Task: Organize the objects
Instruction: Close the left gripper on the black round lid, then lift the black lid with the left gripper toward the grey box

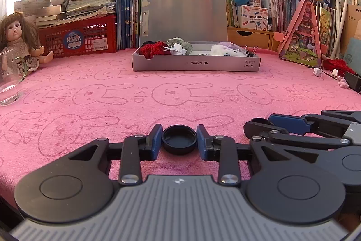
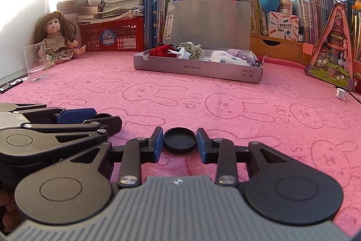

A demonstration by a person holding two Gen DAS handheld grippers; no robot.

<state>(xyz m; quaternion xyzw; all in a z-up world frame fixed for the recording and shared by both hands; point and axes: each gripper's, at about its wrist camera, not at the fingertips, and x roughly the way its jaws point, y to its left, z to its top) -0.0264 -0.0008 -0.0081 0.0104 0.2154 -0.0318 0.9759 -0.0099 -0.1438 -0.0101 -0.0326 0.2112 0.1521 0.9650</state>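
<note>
Near the front edge of the table, the left gripper has its blue pads closed on the sides of a small black cap that lies with the hollow side up, and just beside it the right gripper is closed in the same way on a second black cap, hollow side down. I judge both caps light, stiff and a little slippery, so the round rim is the right place to hold them. Only the left view shows the red knitted thing at the right edge, and only the right view shows the whole drinking glass at the far left corner; the grey box waits near the far edge.
</note>
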